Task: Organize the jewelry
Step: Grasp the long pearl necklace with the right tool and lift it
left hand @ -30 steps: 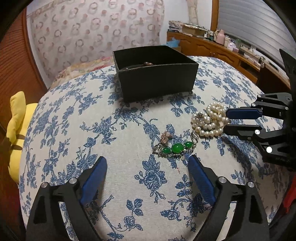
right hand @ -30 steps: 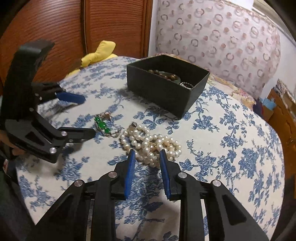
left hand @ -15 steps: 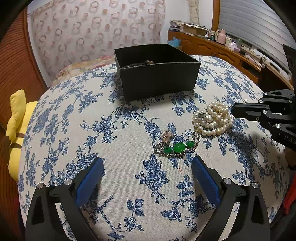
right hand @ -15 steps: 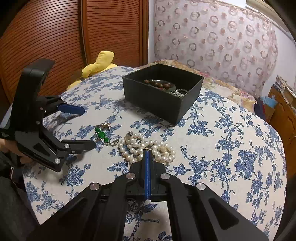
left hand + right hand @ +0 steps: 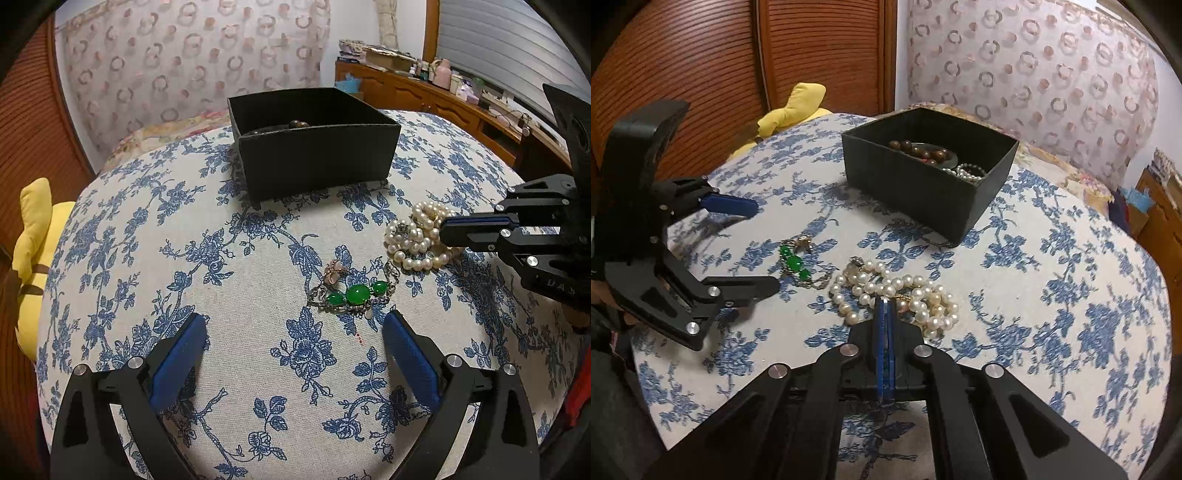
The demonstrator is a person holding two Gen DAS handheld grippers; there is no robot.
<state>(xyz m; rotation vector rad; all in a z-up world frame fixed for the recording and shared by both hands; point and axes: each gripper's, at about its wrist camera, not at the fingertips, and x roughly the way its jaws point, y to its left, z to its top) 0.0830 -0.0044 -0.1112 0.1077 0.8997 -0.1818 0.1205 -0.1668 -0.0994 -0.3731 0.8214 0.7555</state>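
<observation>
Crosswise, green bracelet (image 5: 354, 294) faces left gripper (image 5: 293, 334).

left hand-held gripper (image 5: 293, 354) | black frame | blue finger pads (image 5: 410, 358) | silver screws

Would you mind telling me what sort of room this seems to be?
Probably a bedroom at home: a floral bedspread, a patterned headboard, and a wooden dresser cluttered with bottles.

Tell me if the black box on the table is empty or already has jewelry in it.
Not empty. The right wrist view shows the black box open-topped, holding brown beads and a small pearl strand.
</observation>
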